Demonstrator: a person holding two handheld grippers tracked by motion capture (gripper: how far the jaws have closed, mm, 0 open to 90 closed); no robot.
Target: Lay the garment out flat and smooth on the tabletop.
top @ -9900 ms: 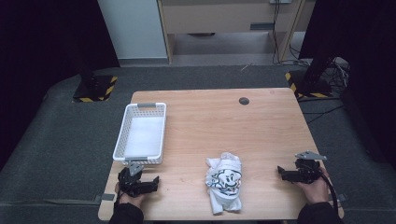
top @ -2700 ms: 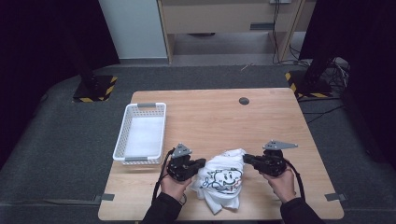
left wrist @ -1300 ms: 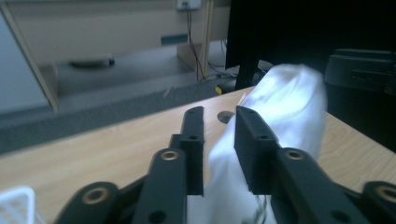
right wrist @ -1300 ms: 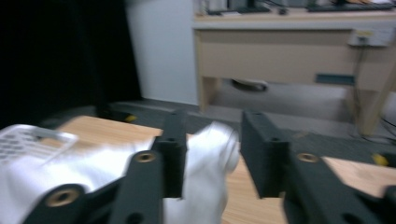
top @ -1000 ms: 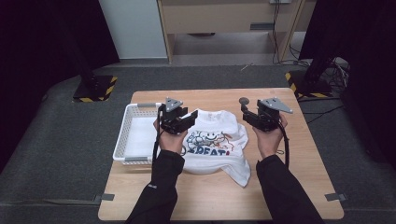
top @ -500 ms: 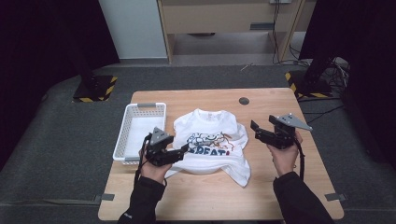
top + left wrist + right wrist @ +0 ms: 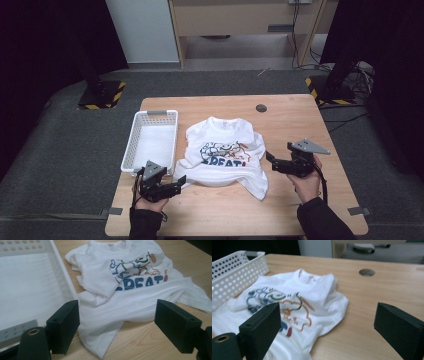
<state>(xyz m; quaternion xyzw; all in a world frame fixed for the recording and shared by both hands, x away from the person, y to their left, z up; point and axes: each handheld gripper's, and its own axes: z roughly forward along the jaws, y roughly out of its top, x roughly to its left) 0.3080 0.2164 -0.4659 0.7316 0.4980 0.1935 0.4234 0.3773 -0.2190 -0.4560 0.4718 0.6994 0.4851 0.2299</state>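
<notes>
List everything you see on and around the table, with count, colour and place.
T-shirt: one, white with a blue and orange print, spread rumpled at the table's middle.
Basket: one, white, perforated, left of the T-shirt, its rim touching a sleeve.
Table: one, light wood, with a dark round hole near the far edge.
Stand bases: two, black with yellow stripes, on the grey floor beyond the far corners.
Left tool: black, open, at the shirt's near left hem.
Right tool: black, open, beside the shirt's right edge.

Table evenly lit from above, surroundings dark; soft shadows, no glare; gripper views slightly soft, near jaws blurred
</notes>
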